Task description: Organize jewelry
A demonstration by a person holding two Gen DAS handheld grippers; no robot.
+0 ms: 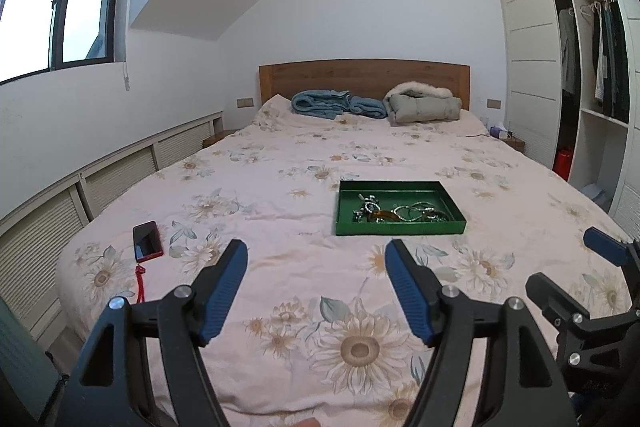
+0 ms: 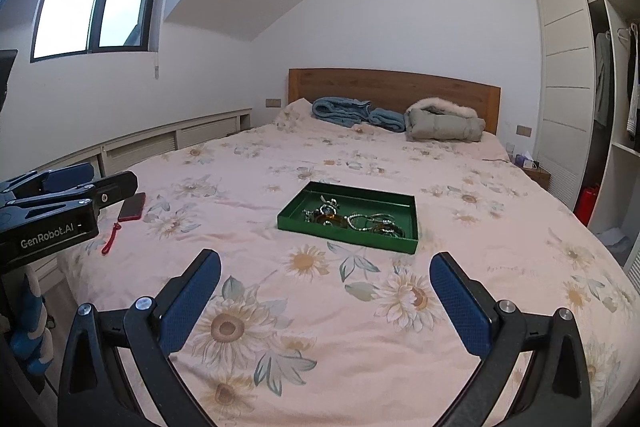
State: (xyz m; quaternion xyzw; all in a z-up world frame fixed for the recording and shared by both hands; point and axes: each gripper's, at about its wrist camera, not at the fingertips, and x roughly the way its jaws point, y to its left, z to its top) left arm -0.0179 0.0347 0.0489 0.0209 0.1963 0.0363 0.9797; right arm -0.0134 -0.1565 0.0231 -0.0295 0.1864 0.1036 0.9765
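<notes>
A green tray (image 1: pixel 400 228) lies on the flowered bed, also in the right wrist view (image 2: pixel 340 231). Inside it is a tangled pile of jewelry (image 1: pixel 400 211): silver chains, a beaded bracelet and an amber piece, also seen in the right wrist view (image 2: pixel 354 219). My left gripper (image 1: pixel 316 251) is open and empty, held above the bedspread short of the tray. My right gripper (image 2: pixel 324 263) is open and empty, also short of the tray. The right gripper shows at the right edge of the left wrist view (image 1: pixel 600 247).
A red phone (image 1: pixel 147 241) with a red strap (image 1: pixel 140 285) lies on the bed's left side, also in the right wrist view (image 2: pixel 132 206). A blue blanket (image 1: pixel 332 103) and a grey jacket (image 1: pixel 424 105) lie by the headboard. An open wardrobe (image 1: pixel 592 67) stands right.
</notes>
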